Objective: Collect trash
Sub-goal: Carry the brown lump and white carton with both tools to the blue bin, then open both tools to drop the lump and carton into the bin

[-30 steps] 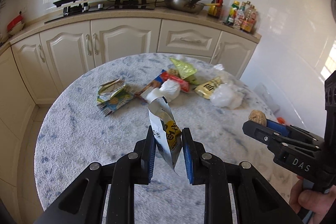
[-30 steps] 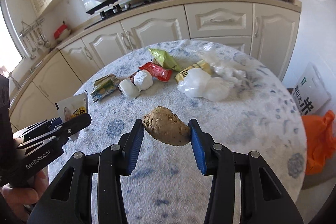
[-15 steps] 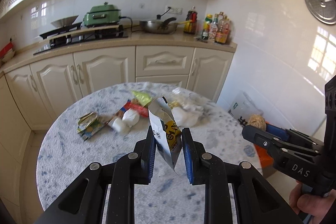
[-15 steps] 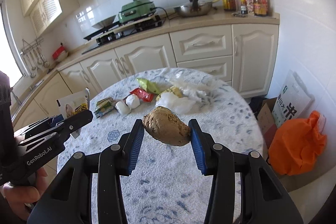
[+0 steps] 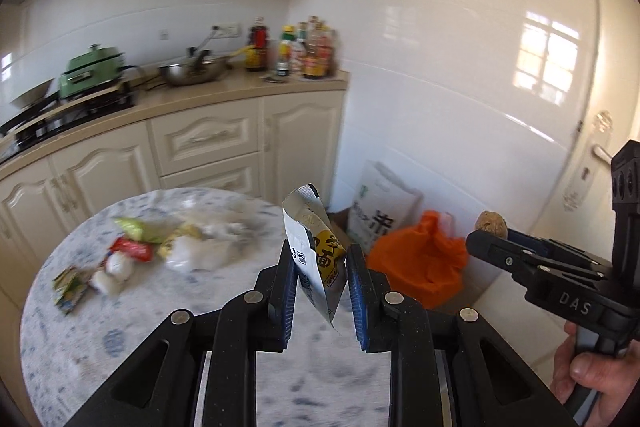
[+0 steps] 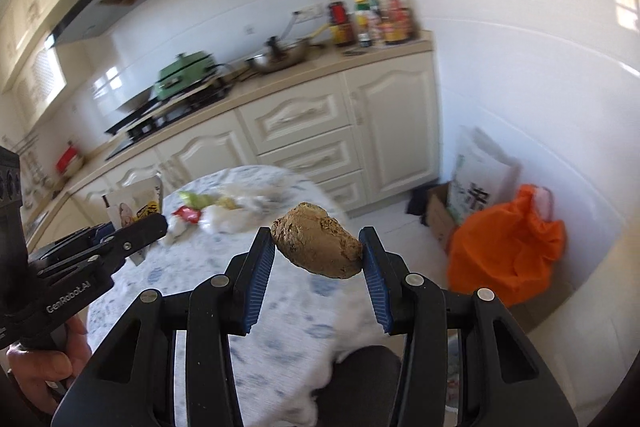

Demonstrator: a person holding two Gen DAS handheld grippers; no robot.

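Note:
My left gripper (image 5: 320,259) is shut on a silver snack packet (image 5: 316,251) with yellow print, held upright above the round table's right edge. My right gripper (image 6: 318,247) is shut on a brown lumpy piece of food waste (image 6: 318,241). In the left wrist view the right gripper (image 5: 486,241) shows at the right with the brown lump (image 5: 491,219) at its tip. The left gripper (image 6: 150,227) with the packet (image 6: 134,207) shows at the left of the right wrist view. An orange trash bag (image 6: 506,251) sits on the floor by the white wall, also orange bag (image 5: 420,263).
Several wrappers and white plastic bags (image 5: 192,251) lie on the far side of the round marbled table (image 5: 80,339). A white printed bag (image 6: 478,183) and a cardboard box (image 6: 438,219) stand beside the orange bag. Cream cabinets (image 5: 208,147) and a counter with bottles lie behind.
Both grippers have swung to the right and risen, carrying the packet and the brown lump away from the table's middle. The orange bag and wall have come into view.

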